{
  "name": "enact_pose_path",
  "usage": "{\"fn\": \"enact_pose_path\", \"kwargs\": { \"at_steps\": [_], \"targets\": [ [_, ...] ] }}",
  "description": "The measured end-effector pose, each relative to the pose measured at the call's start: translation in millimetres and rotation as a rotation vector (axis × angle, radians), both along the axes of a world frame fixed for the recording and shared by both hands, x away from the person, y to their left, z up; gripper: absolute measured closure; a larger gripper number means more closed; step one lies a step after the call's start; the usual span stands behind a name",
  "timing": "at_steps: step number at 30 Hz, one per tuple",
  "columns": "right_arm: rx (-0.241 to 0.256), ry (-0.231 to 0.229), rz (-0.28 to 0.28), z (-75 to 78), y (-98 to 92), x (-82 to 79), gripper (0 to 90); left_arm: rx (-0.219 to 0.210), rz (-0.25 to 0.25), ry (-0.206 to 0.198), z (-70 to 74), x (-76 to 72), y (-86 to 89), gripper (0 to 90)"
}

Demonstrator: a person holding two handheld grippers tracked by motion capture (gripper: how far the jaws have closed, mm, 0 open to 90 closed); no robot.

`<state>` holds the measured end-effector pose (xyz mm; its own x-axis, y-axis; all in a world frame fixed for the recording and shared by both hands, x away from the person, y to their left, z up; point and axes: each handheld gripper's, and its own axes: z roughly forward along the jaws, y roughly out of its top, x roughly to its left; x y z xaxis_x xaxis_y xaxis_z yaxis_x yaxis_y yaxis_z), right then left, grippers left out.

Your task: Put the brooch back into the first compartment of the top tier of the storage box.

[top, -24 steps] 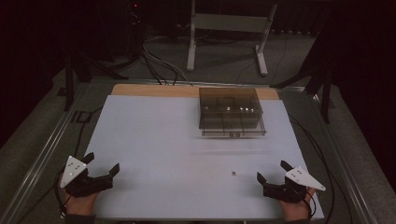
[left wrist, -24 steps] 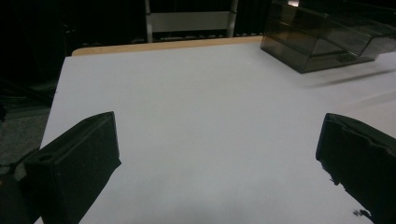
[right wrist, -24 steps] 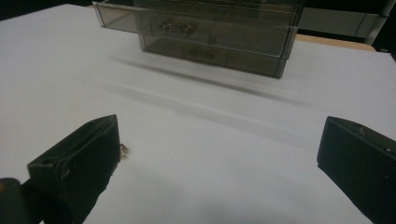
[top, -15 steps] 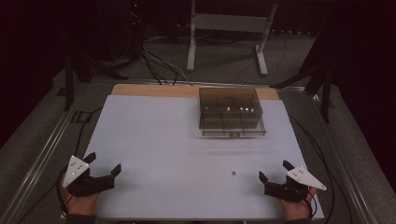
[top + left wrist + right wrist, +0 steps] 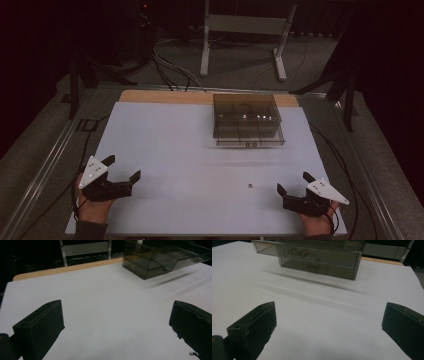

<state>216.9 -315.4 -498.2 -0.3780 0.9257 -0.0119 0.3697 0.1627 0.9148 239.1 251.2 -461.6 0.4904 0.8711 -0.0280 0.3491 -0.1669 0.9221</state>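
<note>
A smoky transparent drawer box [image 5: 247,120] stands on the white table top [image 5: 175,150] at the back, right of centre, with its lowest drawer [image 5: 250,143] pulled out a little. A tiny pale object [image 5: 249,184] lies on the table near the front right. My left gripper [image 5: 122,167] rests open at the front left, held by a hand, with nothing between its jaws. At the front right, my right gripper [image 5: 293,181] is also open and empty, just right of the tiny object. The left gripper view has the box [image 5: 162,260] at upper right; the right gripper view has it [image 5: 312,255] straight ahead.
A wooden strip [image 5: 165,96] runs along the table's far edge. Behind it stand a metal frame [image 5: 242,30] and floor cables [image 5: 170,70]. Cables [image 5: 345,170] trail beside the table's right edge.
My left gripper has shifted slightly to the right and away from the front edge. The right gripper, the box and the tiny object have stayed put.
</note>
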Motion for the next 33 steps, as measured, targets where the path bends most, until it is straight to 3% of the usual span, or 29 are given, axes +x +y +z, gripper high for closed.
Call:
{"fn": "enact_pose_path", "kwargs": {
  "at_steps": [13, 27, 33],
  "targets": [
    [0.000, 0.001, 0.000, -0.1, 0.0, -0.3, 0.0, 0.028, -0.132, -0.013, 8.4, 21.1, -39.1, 0.3],
    [0.003, -0.001, 0.001, -0.4, -0.1, -0.4, 0.0, 0.037, -0.227, -0.021, 13.1, 39.3, -79.3, 0.3],
    [0.003, -0.001, 0.001, -0.5, -1.3, -0.1, 0.0, 0.046, -0.256, 0.004, 12.3, 47.9, -94.9, 0.3]
  ]
}}
